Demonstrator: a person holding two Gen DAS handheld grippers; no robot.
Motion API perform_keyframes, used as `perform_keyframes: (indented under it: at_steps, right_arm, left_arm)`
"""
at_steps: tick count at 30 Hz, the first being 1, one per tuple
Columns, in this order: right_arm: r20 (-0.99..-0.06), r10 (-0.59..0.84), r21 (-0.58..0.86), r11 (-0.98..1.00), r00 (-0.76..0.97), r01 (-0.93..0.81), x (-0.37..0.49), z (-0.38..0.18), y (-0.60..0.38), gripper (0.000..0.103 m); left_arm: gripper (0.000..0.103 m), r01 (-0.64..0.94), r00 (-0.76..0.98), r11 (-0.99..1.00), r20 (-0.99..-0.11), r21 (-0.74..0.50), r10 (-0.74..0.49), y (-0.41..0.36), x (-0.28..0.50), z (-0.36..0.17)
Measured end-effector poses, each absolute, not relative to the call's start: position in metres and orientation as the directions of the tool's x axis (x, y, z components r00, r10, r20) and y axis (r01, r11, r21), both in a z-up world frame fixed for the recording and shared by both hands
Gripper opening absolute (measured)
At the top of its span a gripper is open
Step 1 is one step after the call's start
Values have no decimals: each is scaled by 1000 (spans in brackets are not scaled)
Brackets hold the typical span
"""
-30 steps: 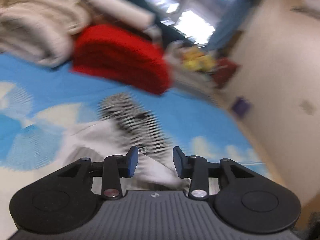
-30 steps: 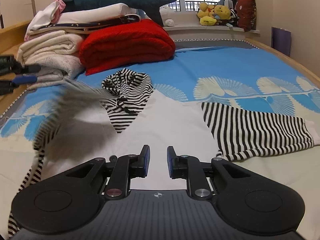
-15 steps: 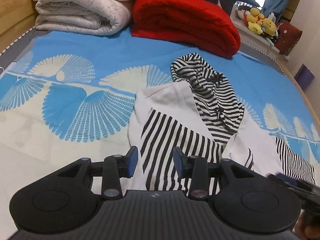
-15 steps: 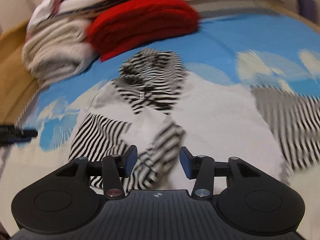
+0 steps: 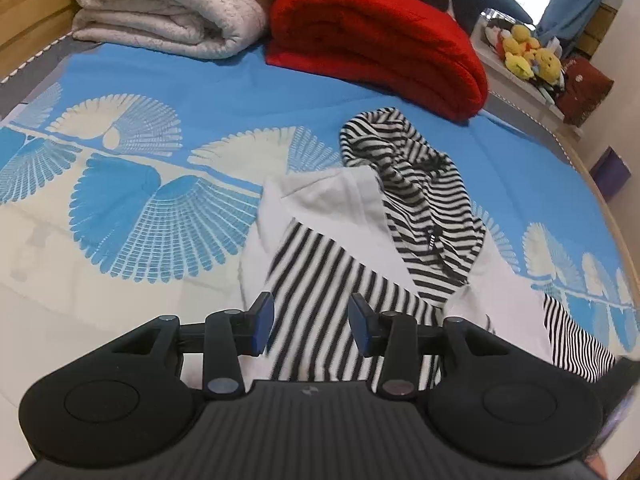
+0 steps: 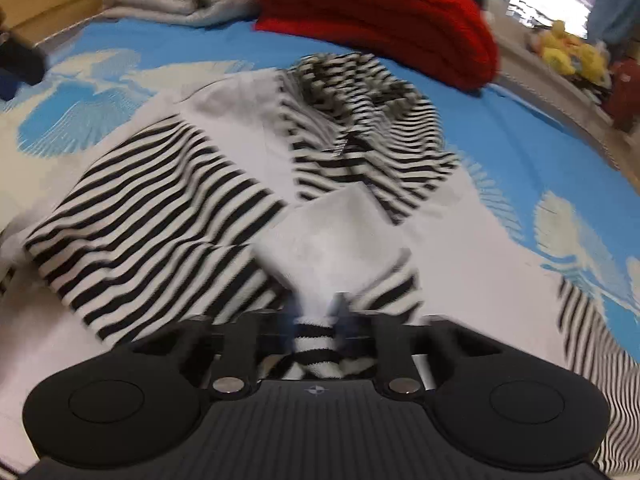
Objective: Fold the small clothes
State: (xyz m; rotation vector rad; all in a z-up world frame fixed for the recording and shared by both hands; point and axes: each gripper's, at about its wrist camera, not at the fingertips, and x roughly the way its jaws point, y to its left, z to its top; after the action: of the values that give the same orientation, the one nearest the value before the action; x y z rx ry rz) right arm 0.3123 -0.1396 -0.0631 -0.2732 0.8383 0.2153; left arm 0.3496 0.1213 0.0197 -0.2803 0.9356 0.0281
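Observation:
A white hoodie (image 5: 332, 200) with a black-and-white striped hood (image 5: 424, 192) lies flat on the blue patterned bed sheet (image 5: 160, 216). One striped sleeve (image 6: 160, 208) is folded across its white body. My left gripper (image 5: 311, 322) hovers open just above that sleeve, with stripes showing in the gap and nothing pinched. My right gripper (image 6: 316, 312) is low over the garment. Its jaws are closing, and the sleeve's striped cuff (image 6: 316, 340) is bunched and pinched between them. The picture there is blurred.
A folded red blanket (image 5: 372, 36) and rolled white quilts (image 5: 168, 12) lie at the head of the bed. Plush toys (image 5: 524, 56) sit on a ledge at the far right. The other striped sleeve (image 5: 576, 344) stretches right. A wooden bed frame (image 5: 24, 8) borders the left.
The sleeve that was swinging in the air now lies across the hoodie's body. My right gripper dropped toward it, spread its jaws, then closed them on the cuff. My left gripper tilted down.

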Motion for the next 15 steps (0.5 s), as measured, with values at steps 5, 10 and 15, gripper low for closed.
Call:
perform_keyframes:
  at_steps: [5, 10, 15]
  right_arm:
    - [-515, 60, 137, 991, 855, 13, 290, 9, -196, 8]
    - [-472, -115, 273, 923, 874, 269, 260, 24, -261, 8]
    - [-742, -104, 330, 803, 663, 496, 267, -32, -320, 12]
  left_arm:
    - [45, -165, 587, 960, -805, -227, -89, 139, 347, 19]
    - [45, -159, 576, 965, -814, -207, -80, 140, 343, 15]
    - [45, -160, 568, 966, -820, -201, -77, 133, 344, 9]
